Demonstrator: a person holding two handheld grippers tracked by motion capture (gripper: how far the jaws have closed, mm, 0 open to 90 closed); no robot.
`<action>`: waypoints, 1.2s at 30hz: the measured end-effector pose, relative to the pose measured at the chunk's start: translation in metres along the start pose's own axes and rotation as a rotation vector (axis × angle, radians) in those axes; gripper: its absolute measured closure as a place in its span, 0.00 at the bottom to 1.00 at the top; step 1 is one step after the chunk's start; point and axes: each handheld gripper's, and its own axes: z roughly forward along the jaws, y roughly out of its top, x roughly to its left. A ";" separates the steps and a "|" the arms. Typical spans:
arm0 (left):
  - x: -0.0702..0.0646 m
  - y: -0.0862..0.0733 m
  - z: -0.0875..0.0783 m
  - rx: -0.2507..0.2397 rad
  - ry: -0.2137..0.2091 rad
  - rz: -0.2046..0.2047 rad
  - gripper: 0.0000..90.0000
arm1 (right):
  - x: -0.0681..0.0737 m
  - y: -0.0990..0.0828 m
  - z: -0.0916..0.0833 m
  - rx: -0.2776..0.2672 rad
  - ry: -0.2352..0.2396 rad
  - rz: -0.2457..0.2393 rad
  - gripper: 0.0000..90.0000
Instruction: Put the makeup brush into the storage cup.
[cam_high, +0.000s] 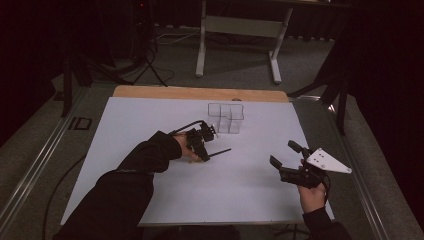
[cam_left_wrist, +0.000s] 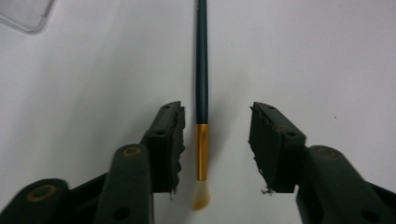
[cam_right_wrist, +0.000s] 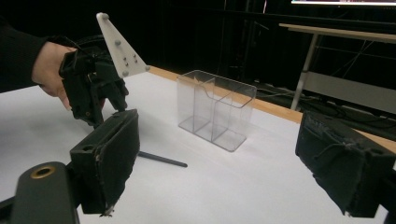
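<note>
A paintbrush with a dark handle, gold ferrule and pale bristles lies flat on the white sheet. My left gripper points down over its bristle end. In the left gripper view the brush runs up between the jaws of the left gripper; the left pad sits close beside the ferrule and the right pad stands clear, so nothing is gripped. My right gripper is held at the right of the sheet, open and empty. The right gripper view shows the left gripper and the brush handle beyond its own wide jaws.
A clear plastic holder with compartments stands upright on the far middle of the sheet, just beyond the left gripper; it also shows in the right gripper view. A wooden table edge runs behind it. Metal frame legs stand on the floor beyond.
</note>
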 end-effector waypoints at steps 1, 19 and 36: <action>0.001 0.000 0.001 0.003 -0.005 -0.002 0.62 | 0.000 0.000 0.000 0.000 0.000 0.000 0.15; -0.001 0.004 0.018 0.046 0.007 0.020 0.79 | 0.000 0.000 0.000 0.003 0.001 0.000 0.15; -0.006 0.004 0.020 0.061 0.048 0.045 0.92 | 0.000 -0.001 0.002 0.006 0.004 0.007 0.15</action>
